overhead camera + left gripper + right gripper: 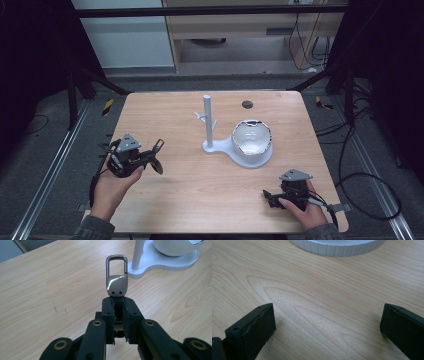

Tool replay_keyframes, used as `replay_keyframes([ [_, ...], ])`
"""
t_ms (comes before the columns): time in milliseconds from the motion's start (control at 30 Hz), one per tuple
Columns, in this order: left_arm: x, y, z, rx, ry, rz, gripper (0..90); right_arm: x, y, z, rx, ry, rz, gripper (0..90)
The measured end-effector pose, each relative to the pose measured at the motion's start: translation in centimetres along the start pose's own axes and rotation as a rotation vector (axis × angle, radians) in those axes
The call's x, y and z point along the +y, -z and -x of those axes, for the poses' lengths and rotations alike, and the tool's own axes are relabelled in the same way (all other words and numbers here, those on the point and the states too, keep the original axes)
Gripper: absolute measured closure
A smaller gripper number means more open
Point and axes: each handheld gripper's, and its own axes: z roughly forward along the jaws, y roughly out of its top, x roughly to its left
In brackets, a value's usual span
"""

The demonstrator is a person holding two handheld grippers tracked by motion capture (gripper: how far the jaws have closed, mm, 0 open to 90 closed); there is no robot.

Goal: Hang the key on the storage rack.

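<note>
The metal clip (pixel 116 277), smooth and shiny with a rounded loop, is sticking out above the wooden table (pixel 45 290); my left gripper (pixel 117 305) is pinching its base, while my right gripper (pixel 327 322) is gaping wide, holding nothing.

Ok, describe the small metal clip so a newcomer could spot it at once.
On the light wooden table, look left of the white post stand. The left gripper pinches a grey metal carabiner keyring by its base: the one shiny piece, with an oblong loop.

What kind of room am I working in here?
Probably a lab recording cell: a bare wooden table ringed by black frame struts and floor rails, with loose cables alongside.
</note>
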Motion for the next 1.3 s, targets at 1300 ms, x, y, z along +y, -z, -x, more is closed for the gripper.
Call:
replay_keyframes([
  [1300, 6.0, -3.0, 5.4, -0.063, -0.058, 0.132, 80.3, 0.0, 0.0, 0.0, -0.006, -0.003, 0.000, 0.4],
])
